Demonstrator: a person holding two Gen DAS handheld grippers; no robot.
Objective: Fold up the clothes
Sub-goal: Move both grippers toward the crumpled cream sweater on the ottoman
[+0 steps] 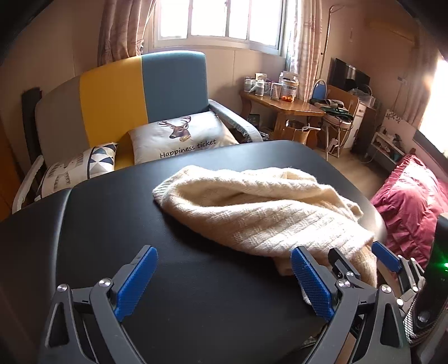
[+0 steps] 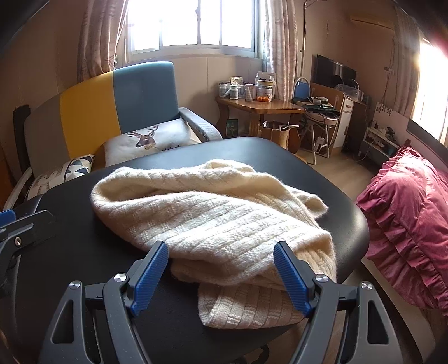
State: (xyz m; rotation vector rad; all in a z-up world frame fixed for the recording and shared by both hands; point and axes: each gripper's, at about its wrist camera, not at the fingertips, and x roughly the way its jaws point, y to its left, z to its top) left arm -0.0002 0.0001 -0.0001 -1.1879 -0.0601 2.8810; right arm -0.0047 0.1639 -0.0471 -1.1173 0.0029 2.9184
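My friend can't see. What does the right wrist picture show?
A crumpled cream sweater lies on a black table, with the open right claw around its near edge. Behind are a sofa and a window.

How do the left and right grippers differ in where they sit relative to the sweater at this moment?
The left gripper has only bare black table between its jaws; the right gripper straddles the near edge of the cream sweater. The left sits beside the sweater, the right directly before it. Both are open, blue-padded, and gripping nothing.
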